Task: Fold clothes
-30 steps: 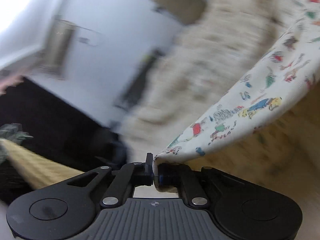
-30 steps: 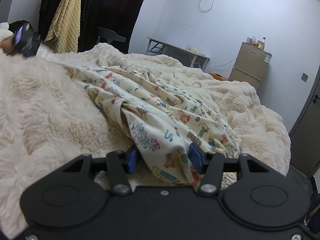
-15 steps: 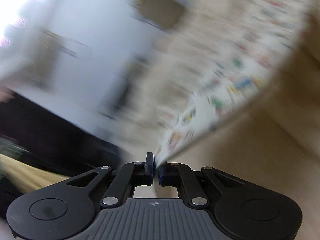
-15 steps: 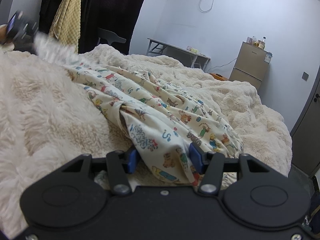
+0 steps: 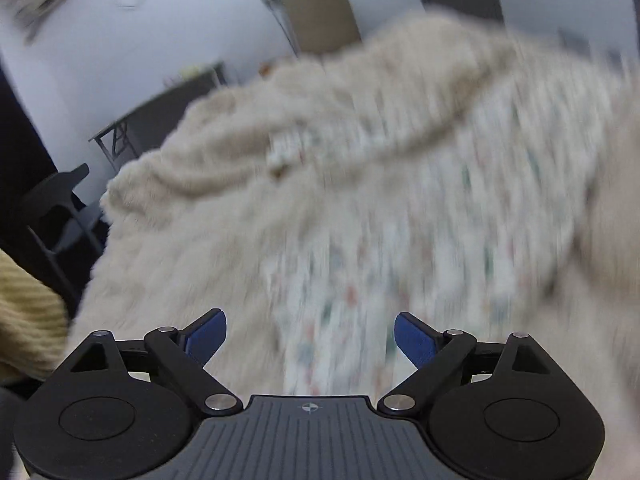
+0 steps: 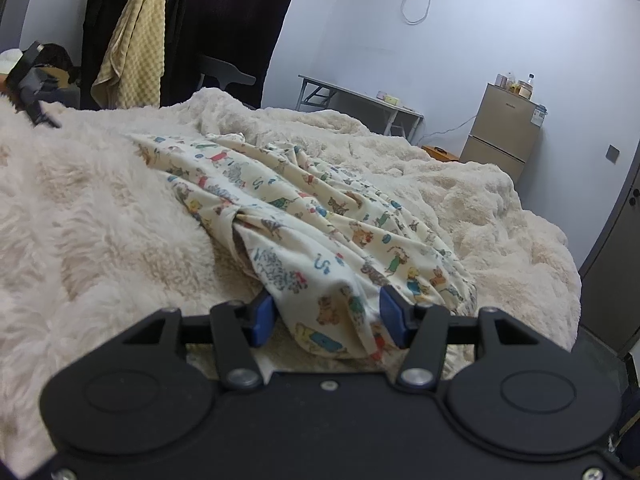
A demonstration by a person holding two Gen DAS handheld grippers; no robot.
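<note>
Left gripper (image 5: 310, 338) has let go: a second ago its jaws were pinched on an edge of the cream cotton garment with a small multicoloured cartoon-animal print (image 6: 304, 220), lifted taut off the bed; now the blue-padded fingers (image 5: 206, 336) stand wide apart with nothing between them. Left wrist view is motion-blurred, so detail of the cloth below it is poor, but printed fabric shows lying on the fluffy cream plush blanket (image 6: 92, 232) ahead of the jaws.

Right gripper (image 6: 326, 314) has barely shifted across the frames. Its jaws are parted, straddling the near bunched end of the garment; the pads sit against or just beside the cloth, but a real clamp isn't evident.

Garment now lies on the blanket as a long rumpled strip, running from the right gripper's end toward the far left of the bed, where the left gripper shows small in the right wrist view. Far end has dropped flat; ridges and gathers remain mid-length.

Judgement: the release reads as one layer or edge laid down, i.e. a spread or fold placement completed on the left side. Cloth isn't a tidy folded stack: too wrinkled, edges not aligned. Whether this is flattening before folding or a mid-fold pass, the pictures don't settle.
</note>
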